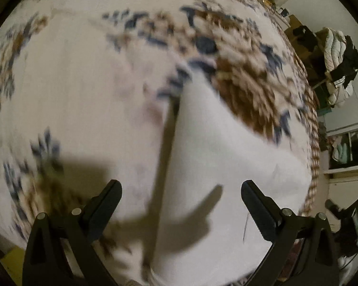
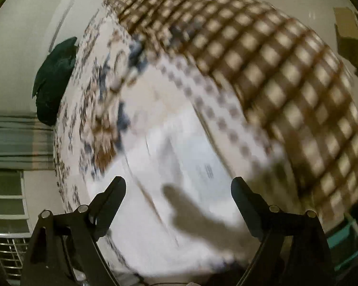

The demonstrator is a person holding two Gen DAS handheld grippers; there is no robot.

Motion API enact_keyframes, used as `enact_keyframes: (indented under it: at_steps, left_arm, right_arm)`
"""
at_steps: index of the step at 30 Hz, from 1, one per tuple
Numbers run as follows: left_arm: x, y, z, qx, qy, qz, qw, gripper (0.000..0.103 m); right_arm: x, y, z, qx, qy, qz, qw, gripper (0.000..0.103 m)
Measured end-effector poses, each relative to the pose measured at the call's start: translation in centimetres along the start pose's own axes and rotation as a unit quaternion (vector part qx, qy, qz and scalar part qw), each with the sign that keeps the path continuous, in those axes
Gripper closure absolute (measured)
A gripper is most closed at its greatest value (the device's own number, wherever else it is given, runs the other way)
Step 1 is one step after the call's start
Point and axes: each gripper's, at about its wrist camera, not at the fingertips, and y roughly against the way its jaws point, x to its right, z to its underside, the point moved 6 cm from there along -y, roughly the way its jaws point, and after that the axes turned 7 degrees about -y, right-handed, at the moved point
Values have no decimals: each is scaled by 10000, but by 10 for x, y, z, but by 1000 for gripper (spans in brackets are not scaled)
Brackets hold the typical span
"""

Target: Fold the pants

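Two black grippers, left (image 1: 181,190) and right (image 2: 178,188), both spread wide and empty, over white fabric pants (image 1: 222,166), printed tag (image 2: 208,170) too blurred to read, patterned cream rug (image 1: 71,83).

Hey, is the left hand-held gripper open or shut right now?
Open. The left hand-held gripper has its fingers wide apart above the white pants, gripping nothing.
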Motion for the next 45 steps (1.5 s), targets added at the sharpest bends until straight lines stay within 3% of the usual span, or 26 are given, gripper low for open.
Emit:
enact_keyframes:
  at_steps: [4,6,8,13,15,18,21,27,29,32,35,37,39,42,43,44,45]
  left_arm:
    - [9,-23,37,-369,175,204,9990,0]
    - [11,-34,50,-441,206,235,9985,0]
    - [13,-40,59,-470,162,254,9984,0]
    - [17,-51,66,-549,-86,281,9981,0]
    - [19,-50,65,-542,-203,259,9980,0]
    - [20,-51,62,-554,-211,272,9979,0]
    - [21,-52,62,-528,-177,299,9980,0]
    - [16,-53,64,-528,-40,436,9976,0]
    - [12,-51,65,-557,-48,455,9974,0]
    - [14,-54,66,-569,-128,440,9973,0]
    - [12,-54,65,-499,-54,524,9974,0]
    - [9,-51,65,-423,91,628,9971,0]
    - [5,-49,65,-407,169,815,9957,0]
    - [0,-46,64,-319,380,1186,9917,1]
    - [-2,-44,62,-230,498,1326,9896,2]
    - [-4,-42,61,-157,586,1413,9881,13]
    - [-5,-38,59,-21,648,1523,9862,46]
  right_arm:
    - [38,-17,57,-578,-501,-49,9971,11]
    - [53,-36,75,-832,-836,-322,9925,11]
    - [59,-57,88,-823,-980,-611,9899,11]
    - [47,-78,94,-486,-868,-1213,9876,11]
    - [36,-86,99,-589,-801,-1409,9850,11]
    - [27,-99,104,-647,-700,-1330,9865,10]
    - [22,-109,100,-692,-925,-1456,9826,10]
    - [-5,-91,101,-847,-926,-2146,9686,11]
    - [-10,-92,103,-846,-662,-2014,9736,11]
    - [-1,-119,105,-946,-203,-1213,9879,12]
    - [-6,-127,105,-905,-274,-1252,9876,12]
    - [-23,-114,107,-789,-343,-1644,9826,18]
    - [-49,-96,113,-673,-12,-1994,9776,19]
    - [-59,-99,119,-643,487,-1747,9813,19]
    - [-52,-105,117,-682,395,-1644,9832,18]
    - [-40,-117,114,-772,166,-1530,9851,18]
    - [-29,-128,110,-851,-77,-1477,9853,19]
